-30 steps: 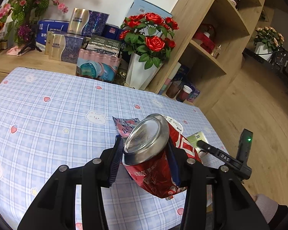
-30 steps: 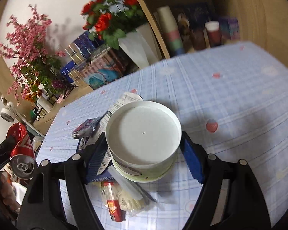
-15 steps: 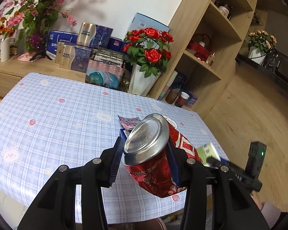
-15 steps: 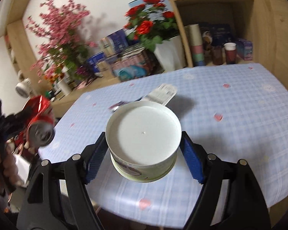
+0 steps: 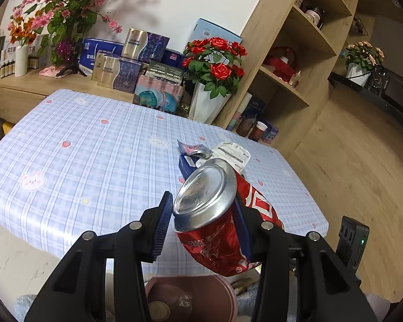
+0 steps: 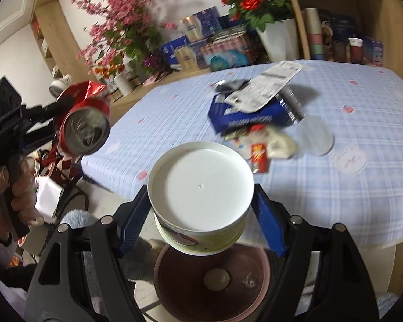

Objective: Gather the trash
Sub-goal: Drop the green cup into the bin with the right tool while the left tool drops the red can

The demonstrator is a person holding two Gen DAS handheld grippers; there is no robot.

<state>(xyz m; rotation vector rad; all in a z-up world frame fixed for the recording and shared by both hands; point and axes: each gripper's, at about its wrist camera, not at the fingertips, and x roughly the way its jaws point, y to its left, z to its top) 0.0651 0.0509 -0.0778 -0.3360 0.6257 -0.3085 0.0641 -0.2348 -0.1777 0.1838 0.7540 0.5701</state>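
Observation:
My left gripper [image 5: 202, 222] is shut on a crushed red soda can [image 5: 215, 225], held in the air past the table's near edge, above a pink-brown bin [image 5: 196, 299]. The can also shows in the right wrist view [image 6: 83, 123]. My right gripper [image 6: 201, 206] is shut on a white paper cup [image 6: 201, 190], bottom facing me, directly above the bin [image 6: 212, 281]. More trash lies on the table: a blue packet [image 6: 249, 115], a white printed wrapper [image 6: 266, 86], a small red pack [image 6: 259, 155] and a round clear lid [image 6: 314, 135].
The table has a blue checked cloth [image 5: 94, 155]. Behind it stand a vase of red roses [image 5: 215, 80], gift boxes [image 5: 121, 72] and pink flowers [image 5: 64, 13]. A wooden shelf unit [image 5: 290, 61] stands at the right. Wood floor lies to the right.
Both grippers have pulled back from over the table to beyond its near edge, each keeping its load. The bin has come into view below them.

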